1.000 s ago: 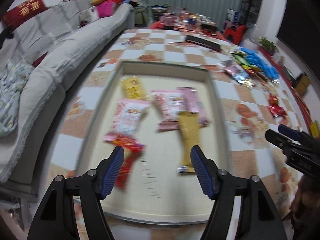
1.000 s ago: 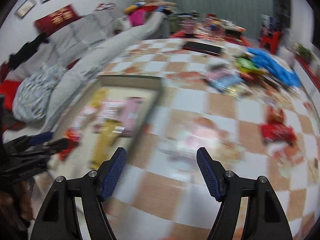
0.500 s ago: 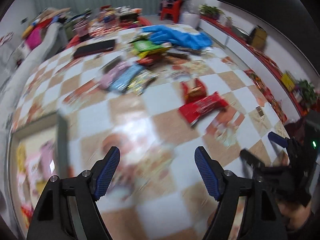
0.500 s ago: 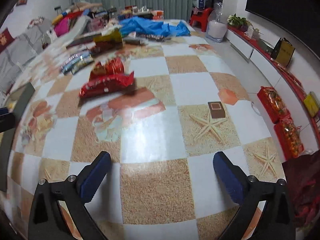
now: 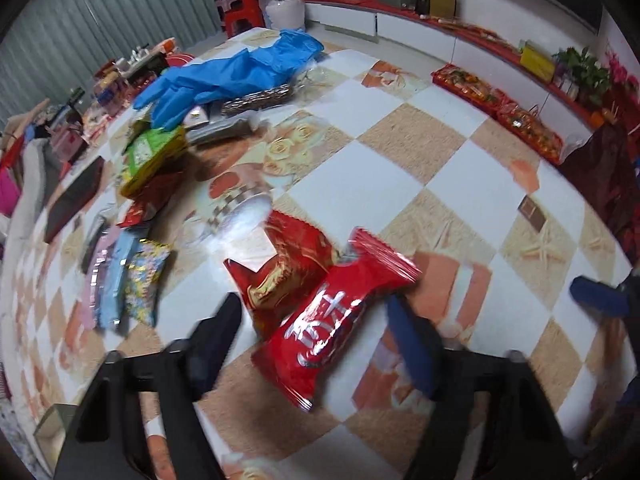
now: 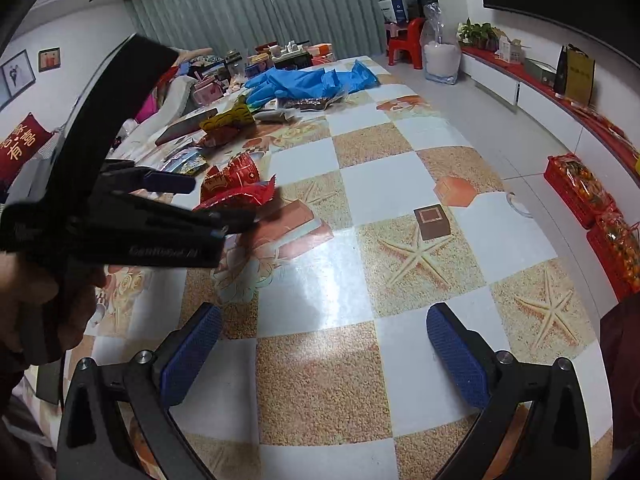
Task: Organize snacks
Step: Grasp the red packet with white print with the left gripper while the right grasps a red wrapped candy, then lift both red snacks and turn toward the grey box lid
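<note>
Left wrist: left gripper straddles red packet.

The left gripper, seen from the right wrist camera, carries pale lettering along the side of its black body that seems to read "GenRobot.AI", though it is blurred. A red cushion at the far left edge bears the gold Chinese characters "有喜". The long red snack packet between the left gripper's fingers shows large silver-white Chinese characters, too smeared by motion to read.
</note>
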A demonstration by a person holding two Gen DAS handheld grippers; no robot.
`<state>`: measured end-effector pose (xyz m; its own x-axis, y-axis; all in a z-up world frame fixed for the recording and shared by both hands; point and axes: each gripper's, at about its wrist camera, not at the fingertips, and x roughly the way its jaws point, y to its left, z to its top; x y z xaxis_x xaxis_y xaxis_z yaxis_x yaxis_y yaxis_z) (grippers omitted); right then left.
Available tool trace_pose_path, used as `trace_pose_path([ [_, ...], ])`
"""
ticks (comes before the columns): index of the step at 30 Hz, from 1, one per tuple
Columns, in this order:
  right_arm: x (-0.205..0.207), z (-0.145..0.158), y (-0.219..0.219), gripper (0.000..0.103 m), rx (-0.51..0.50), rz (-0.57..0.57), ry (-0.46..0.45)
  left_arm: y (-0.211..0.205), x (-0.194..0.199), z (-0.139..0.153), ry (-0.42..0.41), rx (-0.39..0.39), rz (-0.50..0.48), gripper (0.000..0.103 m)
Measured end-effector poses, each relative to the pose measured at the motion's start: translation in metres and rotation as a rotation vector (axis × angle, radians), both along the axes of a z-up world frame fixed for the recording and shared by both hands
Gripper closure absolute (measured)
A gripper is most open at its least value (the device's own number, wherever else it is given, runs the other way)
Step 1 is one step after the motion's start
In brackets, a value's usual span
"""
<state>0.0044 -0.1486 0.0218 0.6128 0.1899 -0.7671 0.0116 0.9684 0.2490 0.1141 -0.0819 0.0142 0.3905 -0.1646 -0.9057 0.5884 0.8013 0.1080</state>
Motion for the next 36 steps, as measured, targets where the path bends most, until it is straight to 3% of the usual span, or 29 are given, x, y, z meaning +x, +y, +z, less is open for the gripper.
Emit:
trace_pose_path([
  [1,0.0,0.0,0.0,0.0,0.003,0.0,-0.001,0.001,0.0,0.0,0.038,-0.046,-0.003,0.075],
  [2,-0.001,0.0,-0.001,0.0,0.008,0.0,-0.003,0.0,-0.002,0.001,0.044,-0.057,0.0,0.081],
  [5,-0.002,0.0,-0.003,0.0,0.021,-0.001,-0.007,0.001,-0.018,0.001,-0.022,-0.034,0.009,0.081],
  [7,-0.002,0.0,-0.004,0.0,0.02,-0.001,-0.007,0.012,-0.027,0.001,-0.014,-0.073,0.045,0.082],
  [12,0.002,0.002,-0.004,0.0,0.019,-0.005,0.014,0.07,-0.071,0.003,-0.066,-0.116,0.237,0.082],
  [15,0.017,0.015,-0.005,0.0,0.08,0.023,-0.016,0.106,-0.105,0.0,-0.071,-0.181,0.331,0.082],
  [22,0.12,0.031,0.034,0.0,0.016,0.123,-0.027,0.142,-0.139,0.0,-0.13,-0.214,0.402,0.081],
  [28,0.185,0.01,0.086,0.0,-0.16,0.215,0.01,0.149,-0.138,-0.002,-0.125,-0.266,0.408,0.08],
  [29,0.19,0.007,0.091,0.008,-0.194,0.227,0.008,0.149,-0.138,-0.001,-0.124,-0.269,0.409,0.08],
  [30,0.196,0.0,0.095,0.042,-0.239,0.233,0.036,0.149,-0.138,-0.001,-0.125,-0.269,0.41,0.08],
  [31,0.198,-0.004,0.095,0.057,-0.26,0.226,0.052,0.149,-0.138,-0.001,-0.127,-0.267,0.411,0.08],
  [33,0.193,-0.003,0.091,0.059,-0.189,0.224,0.064,0.149,-0.137,-0.002,-0.126,-0.272,0.416,0.08],
  [36,0.163,0.0,0.093,0.06,-0.206,0.245,0.03,0.152,-0.134,-0.002,-0.122,-0.291,0.428,0.08],
])
